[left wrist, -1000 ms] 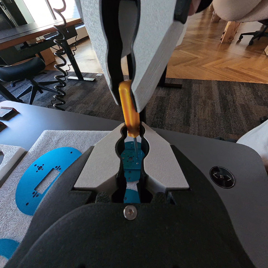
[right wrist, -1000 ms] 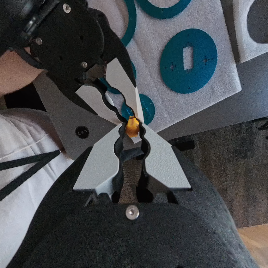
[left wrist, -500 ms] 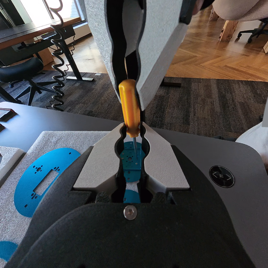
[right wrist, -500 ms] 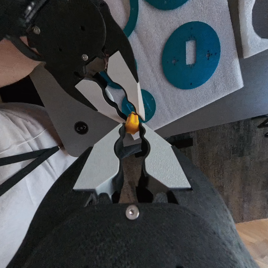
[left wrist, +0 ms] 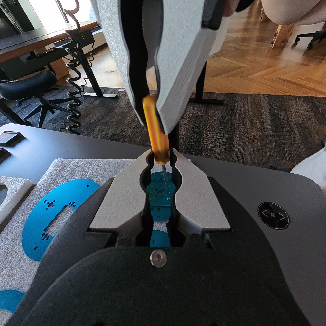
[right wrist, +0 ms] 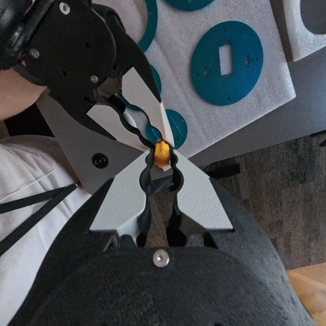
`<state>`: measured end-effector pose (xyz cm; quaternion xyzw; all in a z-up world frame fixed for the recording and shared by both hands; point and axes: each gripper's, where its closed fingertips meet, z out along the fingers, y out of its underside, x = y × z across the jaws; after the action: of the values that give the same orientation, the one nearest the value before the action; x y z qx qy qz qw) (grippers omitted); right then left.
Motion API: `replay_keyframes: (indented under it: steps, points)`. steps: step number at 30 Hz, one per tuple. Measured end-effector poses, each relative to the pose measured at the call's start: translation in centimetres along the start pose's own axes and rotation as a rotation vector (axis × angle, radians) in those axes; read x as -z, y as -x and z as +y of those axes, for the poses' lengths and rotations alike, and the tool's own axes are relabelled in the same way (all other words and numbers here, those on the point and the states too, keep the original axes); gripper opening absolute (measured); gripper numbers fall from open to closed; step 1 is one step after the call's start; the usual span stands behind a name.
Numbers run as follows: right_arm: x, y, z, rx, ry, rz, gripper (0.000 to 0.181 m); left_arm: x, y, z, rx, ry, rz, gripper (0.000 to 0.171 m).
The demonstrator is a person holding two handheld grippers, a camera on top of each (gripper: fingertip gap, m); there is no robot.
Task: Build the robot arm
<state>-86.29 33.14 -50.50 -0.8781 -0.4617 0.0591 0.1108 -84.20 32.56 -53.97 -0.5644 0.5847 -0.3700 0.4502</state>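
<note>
An orange-handled screwdriver [left wrist: 155,130] stands nearly upright. Its thin shaft points down at a small blue perforated bracket [left wrist: 159,192] on a small blue disc [right wrist: 178,128]. My left gripper [left wrist: 160,153] is shut on the lower end of the handle. My right gripper [right wrist: 161,153] comes from above and is shut on the handle's top [right wrist: 161,155]. In the left wrist view the right gripper [left wrist: 151,116] hangs over the handle. In the right wrist view the left gripper [right wrist: 163,142] reaches in from the upper left. The shaft's tip is blurred.
A white foam mat [left wrist: 79,169] lies on the dark grey table [left wrist: 247,190]. It carries a large blue oval plate with a rectangular cutout [right wrist: 227,63] and a blue ring [right wrist: 151,26]. A round black inset [left wrist: 273,215] sits near the table's corner. Small black boxes [left wrist: 10,138] lie far left. Left tips to right tips: about 4 cm.
The screwdriver and both grippers have shifted only slightly over the blue disc. Both grips on the handle stay the same.
</note>
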Motion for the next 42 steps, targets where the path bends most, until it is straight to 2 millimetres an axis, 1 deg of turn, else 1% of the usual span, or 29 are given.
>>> replay_keyframes:
  steps: [2,3,4,5,7,8,9,10,11,12,14,15,17,20,22,24,26,27,31,34,36,38,40,41,42]
  points:
    - [0.0,0.4,0.2,0.131,0.019,-0.011,0.031,0.0,0.0,0.0,0.006,-0.003,0.003,0.015]
    - [0.0,0.5,0.3,0.184,0.026,-0.005,0.031,0.0,0.0,0.0,0.005,-0.003,0.005,0.015]
    - [-0.1,0.1,0.3,0.24,0.031,0.029,0.023,0.0,0.0,0.0,0.002,-0.001,0.002,0.016]
    - [-0.1,-0.2,0.1,0.29,0.023,0.058,0.02,0.1,0.1,0.0,0.003,0.001,-0.003,0.016]
    - [-0.2,0.0,-0.2,0.312,0.017,0.07,0.02,0.2,0.0,0.1,0.007,0.002,0.007,0.015]
    - [-0.2,0.1,-0.1,0.287,0.021,0.07,0.02,0.3,-0.1,0.1,0.005,0.001,0.012,0.015]
    - [-0.2,0.2,0.2,0.217,0.032,0.056,0.019,0.2,-0.2,0.1,0.004,0.0,0.017,0.015]
    - [-0.2,0.3,0.5,0.102,0.047,0.027,0.019,0.1,-0.2,0.1,0.007,0.002,0.02,0.015]
    - [-0.3,0.0,0.6,-0.003,0.032,0.025,0.019,-0.1,-0.1,0.1,0.007,0.006,0.013,0.016]
    - [-0.3,-0.2,0.6,-0.044,0.022,0.025,0.019,-0.1,-0.1,0.1,0.003,0.007,0.01,0.016]
    - [-0.3,0.1,0.7,-0.03,0.028,0.027,0.019,-0.2,-0.2,0.1,-0.006,0.006,0.013,0.016]
    - [-0.3,0.2,0.6,0.023,0.037,0.03,0.018,-0.1,-0.2,0.1,-0.01,0.005,0.012,0.016]
    - [-0.4,0.4,0.5,0.159,0.037,0.03,0.026,0.0,-0.1,0.1,0.0,0.003,0.012,0.016]
    - [-0.4,0.3,-0.2,0.234,0.013,0.053,0.019,0.0,-0.1,0.1,-0.004,0.004,0.009,0.016]
    - [-0.5,0.3,-0.3,0.255,0.018,0.048,0.018,0.0,-0.2,0.2,0.0,0.005,0.017,0.016]
    - [-0.5,0.4,0.1,0.168,0.044,0.025,0.017,-0.1,-0.3,0.1,-0.006,0.005,0.02,0.016]
    - [-0.4,0.0,0.4,-0.019,0.048,0.017,0.018,-0.2,-0.2,0.2,-0.011,0.014,0.01,0.016]
    - [-0.4,-0.1,0.5,-0.078,0.045,0.02,0.018,-0.3,-0.1,0.3,-0.015,0.018,0.007,0.016]
    - [-0.3,0.1,0.5,-0.092,0.026,0.071,0.018,-0.2,-0.3,0.3,-0.026,0.019,0.009,0.016]
    - [-0.4,-0.1,0.2,-0.051,0.008,0.065,0.018,-0.1,-0.1,0.3,-0.02,0.018,0.002,0.016]
    - [-0.7,0.1,0.1,0.011,-0.01,0.042,0.02,0.0,-0.1,0.3,-0.023,0.021,-0.001,0.016]
    - [-1.4,0.8,-0.1,0.059,-0.07,-0.018,0.033,0.0,0.0,0.4,-0.028,0.024,-0.008,0.016]
    - [-1.8,0.8,-0.6,0.056,-0.187,-0.055,0.037,0.1,0.1,0.4,-0.026,0.025,-0.009,0.016]
    - [-1.6,0.8,-1.0,0.061,-0.272,-0.069,0.042,0.1,0.1,0.4,-0.023,0.023,-0.01,0.016]
    - [-1.3,0.5,-1.3,0.061,-0.367,-0.069,0.043,0.1,0.1,0.4,-0.019,0.021,-0.009,0.016]
